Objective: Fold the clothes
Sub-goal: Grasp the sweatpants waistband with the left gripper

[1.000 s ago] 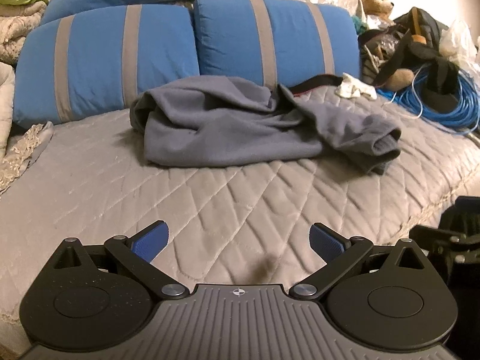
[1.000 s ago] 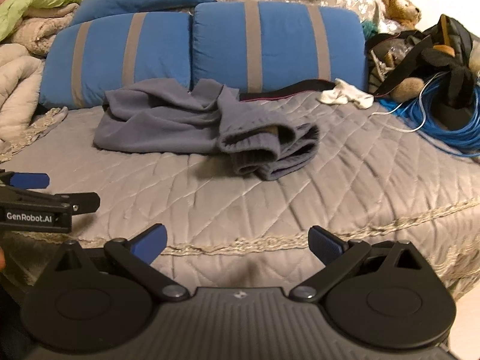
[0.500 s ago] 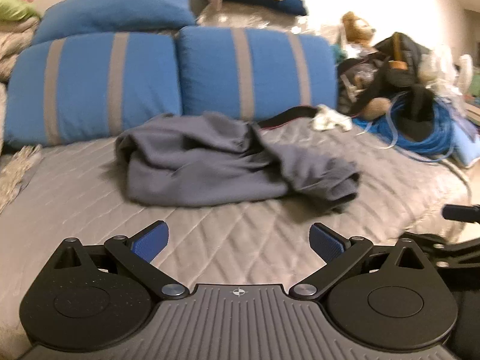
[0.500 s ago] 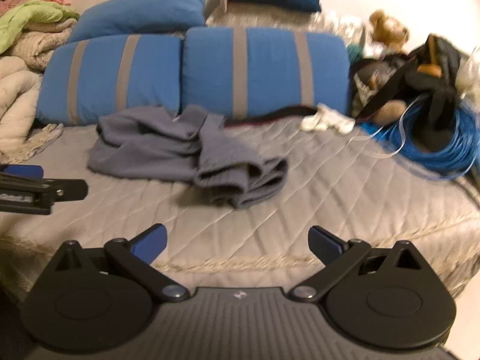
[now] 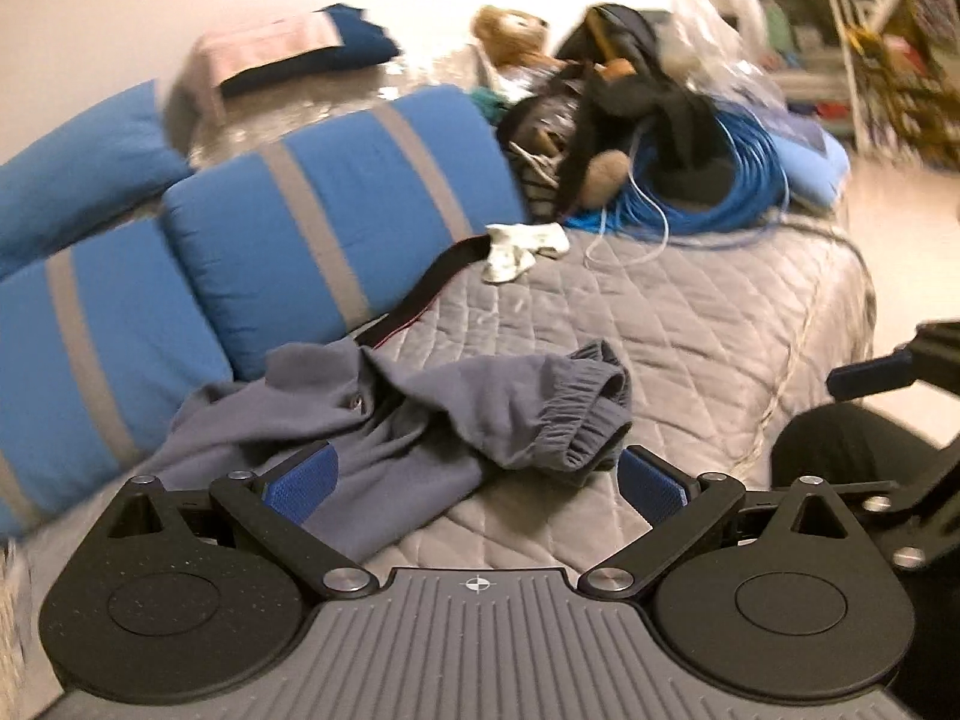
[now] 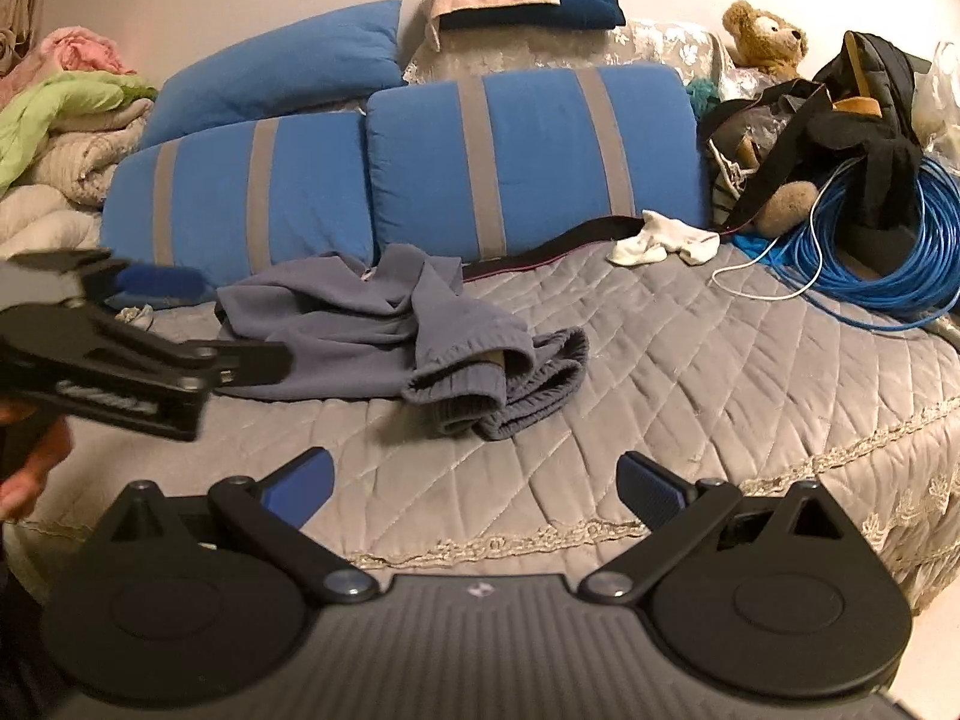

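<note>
Bed (image 6: 690, 372) with grey quilted cover fills both views. Two blue striped cushions (image 6: 528, 150) stand along its back edge at 12 o'clock. Grey garment (image 6: 384, 324) lies crumpled on the quilt just in front of them, cuffs bunched at its 4 o'clock end. Left gripper (image 5: 477, 480) hovers over the garment's near edge, jaws released, holding nothing. Right gripper (image 6: 477, 483) at the bed's front edge, jaws released, empty.

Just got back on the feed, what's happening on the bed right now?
A person holds a tool in each hand over the quilted bed. A crumpled grey garment lies unfolded in front of the blue cushions. The left tool is close above it, the right tool further off. Both are open, holding nothing.
</note>
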### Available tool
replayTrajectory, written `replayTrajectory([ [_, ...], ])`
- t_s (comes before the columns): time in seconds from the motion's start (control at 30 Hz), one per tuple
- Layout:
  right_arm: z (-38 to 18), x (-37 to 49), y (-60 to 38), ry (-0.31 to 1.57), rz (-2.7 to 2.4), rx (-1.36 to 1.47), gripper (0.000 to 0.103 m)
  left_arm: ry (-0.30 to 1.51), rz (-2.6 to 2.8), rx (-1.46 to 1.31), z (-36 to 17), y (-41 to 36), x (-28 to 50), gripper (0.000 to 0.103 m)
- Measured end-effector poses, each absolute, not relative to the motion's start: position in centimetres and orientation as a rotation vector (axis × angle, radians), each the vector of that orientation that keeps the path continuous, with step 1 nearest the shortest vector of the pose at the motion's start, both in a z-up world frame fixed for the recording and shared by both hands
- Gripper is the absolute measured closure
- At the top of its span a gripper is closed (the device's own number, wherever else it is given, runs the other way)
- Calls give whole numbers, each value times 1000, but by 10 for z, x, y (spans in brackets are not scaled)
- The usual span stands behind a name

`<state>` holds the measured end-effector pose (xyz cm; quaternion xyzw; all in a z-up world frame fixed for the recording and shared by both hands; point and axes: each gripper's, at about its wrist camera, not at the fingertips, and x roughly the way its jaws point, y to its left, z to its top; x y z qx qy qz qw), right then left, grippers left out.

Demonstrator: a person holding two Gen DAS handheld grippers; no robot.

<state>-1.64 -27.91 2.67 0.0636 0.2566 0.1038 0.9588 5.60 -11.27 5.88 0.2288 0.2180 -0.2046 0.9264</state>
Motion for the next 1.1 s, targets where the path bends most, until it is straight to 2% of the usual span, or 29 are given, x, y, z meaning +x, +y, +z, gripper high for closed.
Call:
replayTrajectory([
  [0.2,18,-14,-279,530,185,129,0,441,-489,597,28,-127,79,2],
  [0.23,17,-13,-278,530,181,124,0,445,-493,619,23,-129,81,11],
  [0.27,16,-12,-277,533,176,117,0,448,-494,641,17,-132,82,15],
  [0.5,6,-5,-271,556,176,145,0,384,-486,829,-14,-150,86,19],
  [0.6,5,-6,-269,554,182,140,0,342,-481,922,-25,-161,86,29],
  [0.67,4,-7,-268,554,186,138,0,323,-469,965,-31,-166,87,40],
  [0.77,3,-8,-268,550,186,133,0,300,-444,1012,-35,-171,88,51],
  [0.9,3,-1,-274,555,183,147,0,246,-427,1057,-37,-177,84,57],
  [1.03,2,0,-275,564,183,152,0,215,-425,1096,-40,-185,81,73],
  [1.1,1,-1,-275,566,178,139,0,214,-432,1104,-40,-189,81,74],
])
